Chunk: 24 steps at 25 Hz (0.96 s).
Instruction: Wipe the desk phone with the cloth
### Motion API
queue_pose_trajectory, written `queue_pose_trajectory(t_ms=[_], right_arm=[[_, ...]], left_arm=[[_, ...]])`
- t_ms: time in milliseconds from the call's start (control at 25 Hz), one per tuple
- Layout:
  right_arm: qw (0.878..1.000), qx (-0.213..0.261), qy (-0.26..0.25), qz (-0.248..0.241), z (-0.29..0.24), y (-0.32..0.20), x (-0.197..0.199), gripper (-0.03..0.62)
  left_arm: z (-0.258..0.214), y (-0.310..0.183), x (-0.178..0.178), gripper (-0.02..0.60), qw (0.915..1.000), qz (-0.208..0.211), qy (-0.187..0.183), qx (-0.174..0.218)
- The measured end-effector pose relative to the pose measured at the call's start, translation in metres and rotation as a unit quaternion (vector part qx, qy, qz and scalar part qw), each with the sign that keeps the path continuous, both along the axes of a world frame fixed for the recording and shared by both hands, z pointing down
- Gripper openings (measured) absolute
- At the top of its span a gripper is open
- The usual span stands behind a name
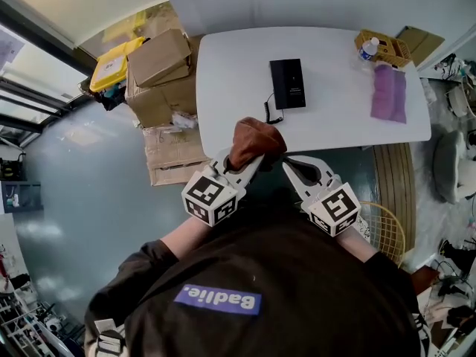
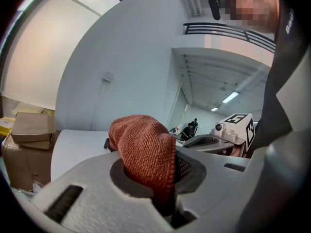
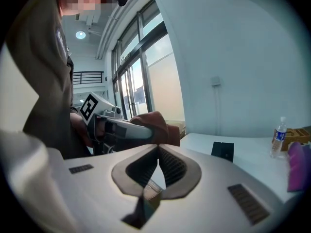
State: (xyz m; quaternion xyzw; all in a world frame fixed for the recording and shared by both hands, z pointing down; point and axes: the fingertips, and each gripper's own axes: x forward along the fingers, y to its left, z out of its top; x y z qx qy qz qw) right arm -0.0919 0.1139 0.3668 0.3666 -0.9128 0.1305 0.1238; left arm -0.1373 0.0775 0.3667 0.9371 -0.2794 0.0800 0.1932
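The black desk phone [image 1: 287,83] lies flat on the white table [image 1: 335,125], its coiled cord [image 1: 272,114] trailing toward the near edge. My left gripper [image 1: 250,161] is shut on a bunched rust-brown cloth [image 1: 254,141], held just off the table's near edge, short of the phone. In the left gripper view the cloth [image 2: 145,150] bulges up out of the closed jaws of the left gripper [image 2: 163,186]. My right gripper [image 1: 291,165] hangs beside it, shut and empty; its pads [image 3: 171,165] meet with nothing between them. In the right gripper view the phone [image 3: 223,151] shows ahead.
A purple cloth [image 1: 390,92] lies at the table's right end, next to a small open box [image 1: 384,47] with a water bottle [image 1: 367,48]. Cardboard boxes [image 1: 159,76] and a yellow bin [image 1: 110,65] stand on the floor left of the table. A wicker basket [image 1: 388,233] sits by my right.
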Motion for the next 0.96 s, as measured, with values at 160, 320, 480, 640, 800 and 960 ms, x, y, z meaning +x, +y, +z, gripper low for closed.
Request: queue_pose_trajectory(t_ms=[160, 320, 480, 640, 800, 960], right_arm=[[1.000, 0.001, -0.002, -0.011, -0.001, -0.002, 0.006, 0.031], [1.000, 0.002, -0.003, -0.018, -0.003, -0.002, 0.010, 0.031], [1.000, 0.002, -0.004, -0.015, -0.003, -0.001, 0.018, 0.031], [1.000, 0.001, -0.002, -0.012, -0.005, 0.001, 0.021, 0.031], [1.000, 0.001, -0.004, -0.007, -0.006, 0.003, 0.024, 0.031], [1.000, -0.001, -0.006, -0.006, -0.002, 0.006, 0.024, 0.031]], left_arm=[[-0.001, -0.002, 0.010, 0.060, 0.9999, -0.003, -0.007, 0.010], [-0.002, -0.002, 0.018, 0.060, 0.9998, -0.004, -0.013, 0.017], [-0.003, -0.001, 0.027, 0.060, 0.9996, 0.001, -0.017, 0.024], [-0.007, 0.000, 0.033, 0.060, 0.9993, 0.010, -0.020, 0.030], [-0.008, 0.002, 0.037, 0.061, 0.9990, 0.016, -0.024, 0.033], [-0.006, 0.004, 0.038, 0.060, 0.9987, 0.019, -0.027, 0.040]])
